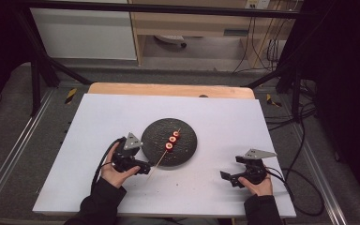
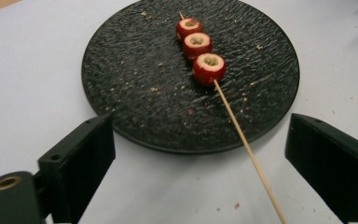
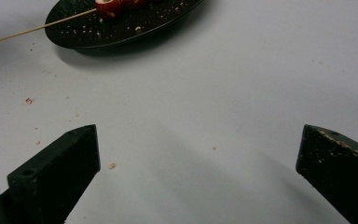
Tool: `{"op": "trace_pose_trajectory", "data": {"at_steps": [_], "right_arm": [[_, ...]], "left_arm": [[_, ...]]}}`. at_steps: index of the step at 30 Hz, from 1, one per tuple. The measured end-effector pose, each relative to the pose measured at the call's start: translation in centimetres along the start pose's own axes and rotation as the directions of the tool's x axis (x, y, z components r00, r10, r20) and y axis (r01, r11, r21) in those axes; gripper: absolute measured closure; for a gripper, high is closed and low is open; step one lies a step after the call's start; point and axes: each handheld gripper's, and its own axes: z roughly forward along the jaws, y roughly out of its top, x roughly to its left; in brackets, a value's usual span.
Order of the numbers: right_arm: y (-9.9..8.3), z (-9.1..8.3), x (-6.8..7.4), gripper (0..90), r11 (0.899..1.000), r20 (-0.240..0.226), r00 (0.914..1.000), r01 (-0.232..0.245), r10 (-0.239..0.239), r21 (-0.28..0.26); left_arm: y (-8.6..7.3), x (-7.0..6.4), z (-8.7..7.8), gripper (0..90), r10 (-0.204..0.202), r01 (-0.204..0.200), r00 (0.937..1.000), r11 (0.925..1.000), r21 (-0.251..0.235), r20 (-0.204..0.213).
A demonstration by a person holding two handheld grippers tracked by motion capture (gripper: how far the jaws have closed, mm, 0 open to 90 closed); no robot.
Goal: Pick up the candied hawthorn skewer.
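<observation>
High view: dark round plate (image 1: 169,141) is sitting mid-table on the white sheet (image 1: 98,117), w/ a skewer (image 1: 168,146) lying across it, three red fruit pieces (image 1: 173,139) bunched toward the 1 o'clock end, bare stick poking off the rim at 7 o'clock. That overhang looks like the handle to grab. Left gripper (image 1: 143,167) is sitting just beside the stick's free end, at the plate's 8 o'clock, prob. lining up for a pinch. Right gripper (image 1: 228,177) is resting well apart, at the plate's 4 o'clock, holding nothing.

Left gripper view: jaws are standing wide apart, empty, w/ the stick (image 2: 247,147) running down between them toward 5 o'clock, nearer the right-hand jaw, not touching either. Fruit (image 2: 209,68) is resting on the plate (image 2: 135,88) around 12 o'clock.

Right gripper view: jaws are spread wide over bare sheet (image 3: 223,93), nothing between them. Plate (image 3: 121,35) and stick (image 3: 32,29) are lying far off at 11 o'clock, so this hand seems to be waiting.
</observation>
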Motion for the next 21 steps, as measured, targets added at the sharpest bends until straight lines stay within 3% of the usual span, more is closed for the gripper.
{"op": "trace_pose_trajectory", "data": {"at_steps": [8,16,21], "right_arm": [[0.0,0.0,0.0,0.5,1.0,-0.001,1.0,-0.001,0.001,0.003],[0.0,0.0,0.0,0.5,1.0,-0.002,1.0,-0.001,0.001,0.001],[0.0,0.0,0.0,0.5,1.0,-0.002,1.0,-0.003,0.003,0.002]], "left_arm": [[1.4,-1.0,2.6,27.1,-0.006,0.006,1.0,0.9976,0.07,0.0],[2.0,-1.1,4.9,43.5,-0.038,0.037,0.9992,0.9875,0.154,0.007],[2.4,-1.4,5.8,54.6,-0.036,0.036,0.9993,0.9819,0.186,-0.005]]}}
